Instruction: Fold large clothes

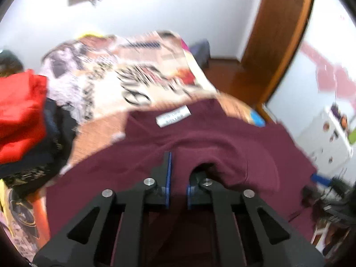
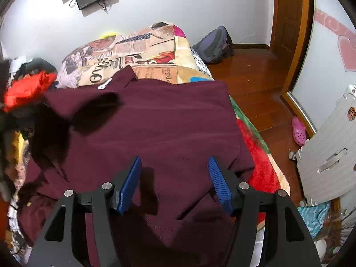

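A large maroon shirt lies spread on the bed, its collar and white label at the far end. In the left wrist view my left gripper is shut on a raised fold of the maroon shirt; cloth drapes over the right finger, and the white label shows just beyond. This view is blurred. My right gripper is open and empty, its blue pads just above the near part of the shirt. A dark blurred shape, seemingly the other gripper, lifts the shirt's left side.
The bed has a newspaper-print cover. A pile of red and dark clothes sits at the bed's left. A backpack, wooden floor, a pink shoe and a white suitcase lie to the right.
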Demonstrator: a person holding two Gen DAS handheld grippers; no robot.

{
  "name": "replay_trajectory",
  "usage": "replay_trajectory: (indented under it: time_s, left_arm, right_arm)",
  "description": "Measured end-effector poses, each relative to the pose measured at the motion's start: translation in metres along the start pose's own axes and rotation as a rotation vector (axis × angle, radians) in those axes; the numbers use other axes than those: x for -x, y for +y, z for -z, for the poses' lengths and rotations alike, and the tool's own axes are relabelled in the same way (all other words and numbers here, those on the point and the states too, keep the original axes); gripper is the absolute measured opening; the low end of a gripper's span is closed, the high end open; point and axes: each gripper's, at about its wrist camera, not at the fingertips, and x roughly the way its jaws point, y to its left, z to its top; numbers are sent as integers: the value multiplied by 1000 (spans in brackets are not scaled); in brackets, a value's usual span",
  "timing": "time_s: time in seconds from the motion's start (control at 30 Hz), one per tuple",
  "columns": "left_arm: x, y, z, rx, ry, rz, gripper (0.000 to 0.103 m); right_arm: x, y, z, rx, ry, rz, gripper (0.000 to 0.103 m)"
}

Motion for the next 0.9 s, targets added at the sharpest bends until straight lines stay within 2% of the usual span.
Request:
replay_trajectory:
  time_s: [0.1, 0.2, 0.33, 0.47, 0.53, 0.57, 0.6, 0.63, 0.67, 0.7, 0.77, 0.83, 0.9]
  left_arm:
    - [41, 31, -5, 79, -91, -12, 6]
    - [73, 63, 0, 141, -145, -41, 5]
    - [96, 101, 21, 240, -159, -70, 5]
    - [91, 133, 60, 315, -87, -97, 6]
    - [81, 146, 83, 332, -30, -136, 10]
    - [75, 152, 96, 335, 8, -188, 11]
    - [67, 159, 109, 335, 50, -248, 19]
    - [59, 164, 120, 338, 88, -271, 34]
    - [49, 172, 135, 350, 139, -306, 39]
    - [41, 180, 150, 365, 185, -340, 42]
    - [31, 191, 172, 386, 247, -345, 43]
    - [34, 199, 183, 422, 248, -325, 49]
    - [43, 205, 183, 443, 227, -328, 50]
  right_arm:
    - [-4, 8, 1, 47, 3, 51, 61]
    - [-5, 13, -1, 69, 7, 70, 67]
    - [-6, 14, -2, 60, 6, 71, 69]
    - [-7, 15, -1, 49, 7, 75, 69]
    - [-7, 16, -1, 49, 10, 84, 69]
    - [-8, 17, -1, 50, 10, 88, 69]
    - [-8, 18, -1, 54, 12, 95, 69]
    - [-8, 19, 0, 60, 13, 101, 69]
    - [-9, 21, 0, 62, 14, 103, 69]
    - [-9, 22, 0, 67, 15, 110, 69]
    - [-8, 23, 1, 73, 18, 118, 69]
    - [-8, 23, 0, 76, 25, 118, 69]
    - [-8, 23, -2, 76, 36, 113, 69]
